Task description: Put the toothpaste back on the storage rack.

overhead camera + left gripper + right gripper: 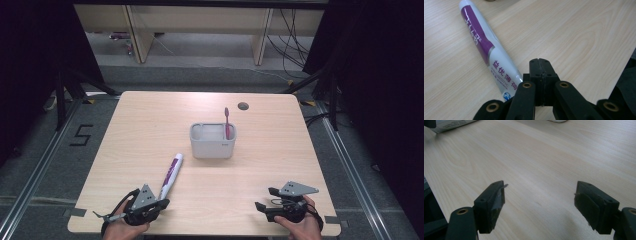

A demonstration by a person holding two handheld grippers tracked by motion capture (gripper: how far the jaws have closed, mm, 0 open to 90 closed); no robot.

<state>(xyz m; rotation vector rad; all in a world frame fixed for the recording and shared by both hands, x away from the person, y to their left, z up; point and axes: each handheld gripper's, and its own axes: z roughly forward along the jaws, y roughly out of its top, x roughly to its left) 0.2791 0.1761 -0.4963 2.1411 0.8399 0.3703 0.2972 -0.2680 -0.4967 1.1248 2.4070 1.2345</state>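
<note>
The toothpaste tube point(171, 175) is laid flat on the bench point(260, 200), angled toward the grey holder point(212, 141), in which a toothbrush point(227, 123) is stood upright at the right side. The left claw point(539, 65) is seen fully closed with nothing between its pads, positioned just beside the tube's near end and to its right rather than around it. The right claw point(539, 195) is held wide open and empty above bare wood, well apart from the tube. A grasp is judged not yet prepared: unless the left claw is opened first, the tube would be pushed or rolled aside by the closed tips. A glossy, rounded, soft body is presented, so slippage or squeezing may be caused by an off-centre grip.
</note>
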